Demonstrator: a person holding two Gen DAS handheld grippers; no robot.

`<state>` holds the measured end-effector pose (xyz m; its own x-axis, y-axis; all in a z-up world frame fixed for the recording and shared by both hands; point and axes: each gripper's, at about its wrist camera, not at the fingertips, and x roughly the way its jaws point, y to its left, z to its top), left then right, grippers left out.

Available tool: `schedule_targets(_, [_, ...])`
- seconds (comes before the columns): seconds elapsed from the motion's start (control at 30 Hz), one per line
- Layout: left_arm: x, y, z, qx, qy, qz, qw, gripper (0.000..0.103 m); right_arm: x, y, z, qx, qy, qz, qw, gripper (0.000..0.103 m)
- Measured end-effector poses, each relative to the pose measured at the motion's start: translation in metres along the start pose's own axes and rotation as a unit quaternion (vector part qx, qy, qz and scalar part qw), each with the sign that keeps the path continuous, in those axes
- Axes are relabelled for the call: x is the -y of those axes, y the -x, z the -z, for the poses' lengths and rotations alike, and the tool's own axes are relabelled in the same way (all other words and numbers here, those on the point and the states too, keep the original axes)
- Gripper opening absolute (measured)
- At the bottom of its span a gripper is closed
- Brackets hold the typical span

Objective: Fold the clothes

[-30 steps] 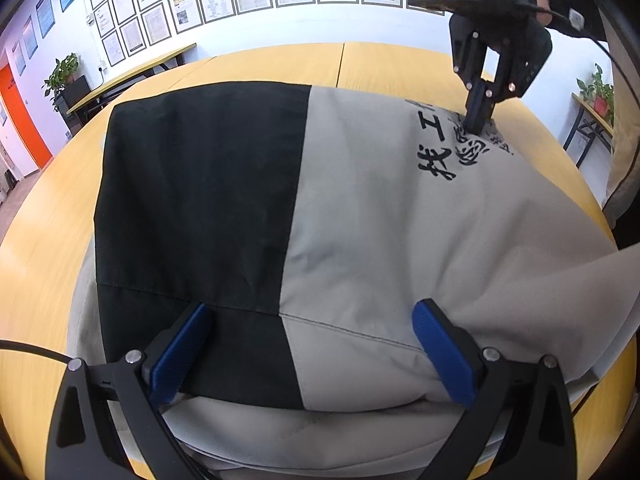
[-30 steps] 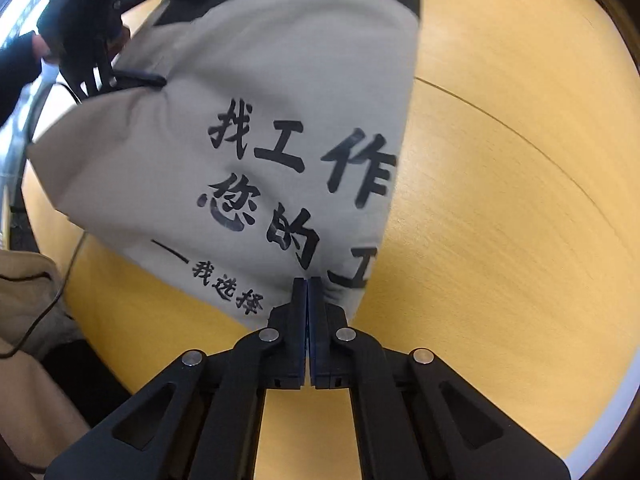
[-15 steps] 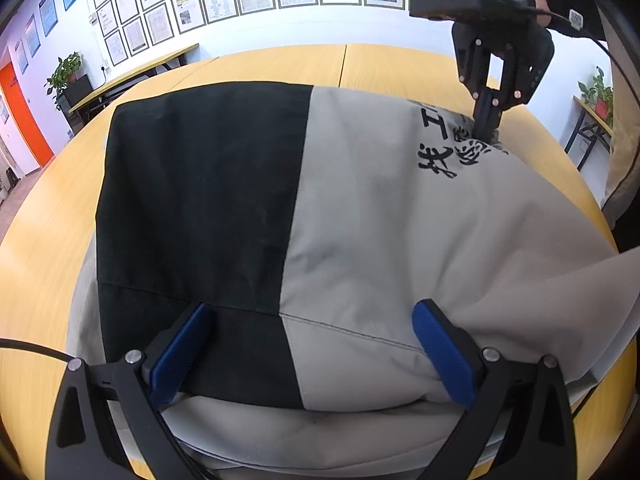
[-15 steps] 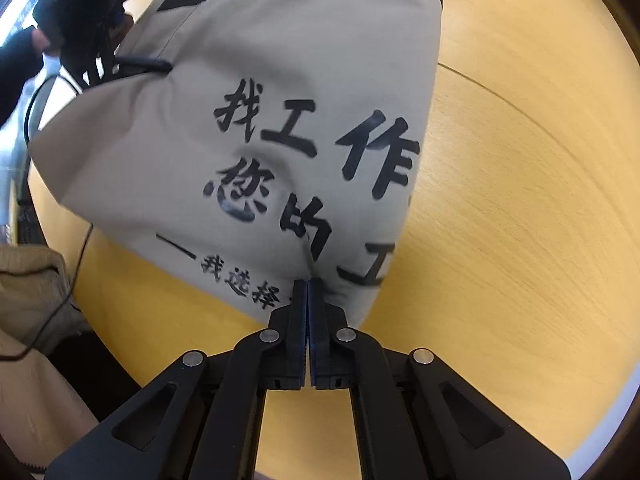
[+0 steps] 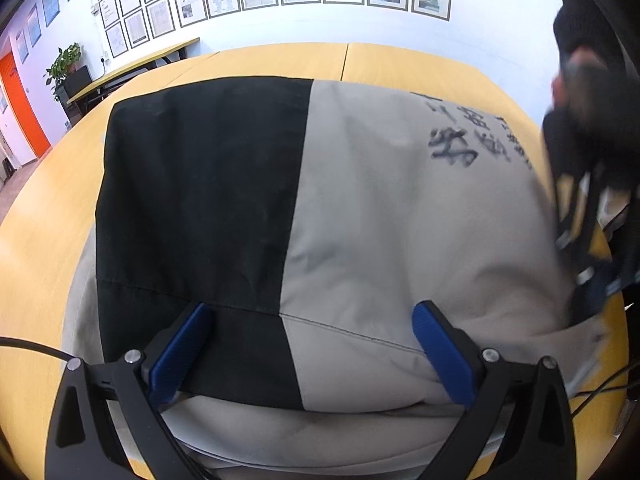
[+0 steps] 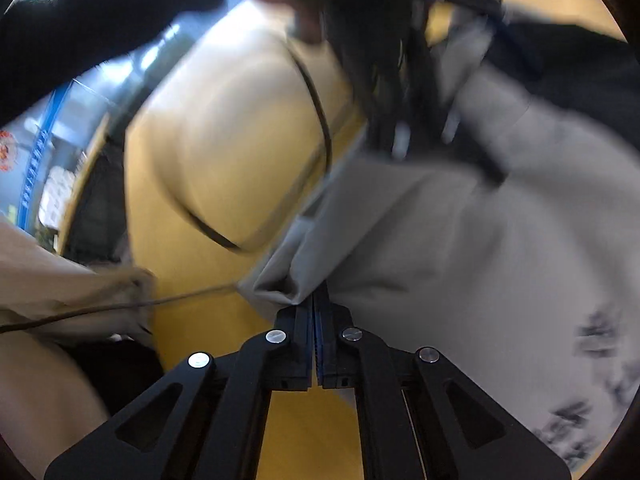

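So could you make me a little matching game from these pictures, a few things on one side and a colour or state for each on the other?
Things:
1. left gripper
2. right gripper
3. table
4. door

Colour or state:
A. orange
B. shut
C. yellow wood
D. jaws wide open over the garment

Pairs: 1-D, 2-B, 3-C, 4-A

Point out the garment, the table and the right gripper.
garment [image 5: 400, 220], left wrist view, grey panel.
table [image 5: 40, 240], left wrist view, bare wood at left.
right gripper [image 6: 314, 312], right wrist view, between its fingertips.
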<state>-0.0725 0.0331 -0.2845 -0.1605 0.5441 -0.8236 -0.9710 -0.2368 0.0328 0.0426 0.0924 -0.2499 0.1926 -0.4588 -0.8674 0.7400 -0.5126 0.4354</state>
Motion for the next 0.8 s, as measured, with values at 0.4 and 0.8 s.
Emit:
schedule_targets(0.4, [0.018, 0.087, -0.029, 0.023, 0.101, -0.002, 0.9946, 0.103, -0.017, 0.028, 0.021, 0.189, 0.093, -0.026, 0.977, 0.006])
schedule_targets(0.8, [0.041, 0.037, 0.002, -0.019, 0.055, 0.009, 0.9983, 0.103, -0.025, 0.087, 0.044, 0.275, 0.084, -0.055, 0.956, 0.009])
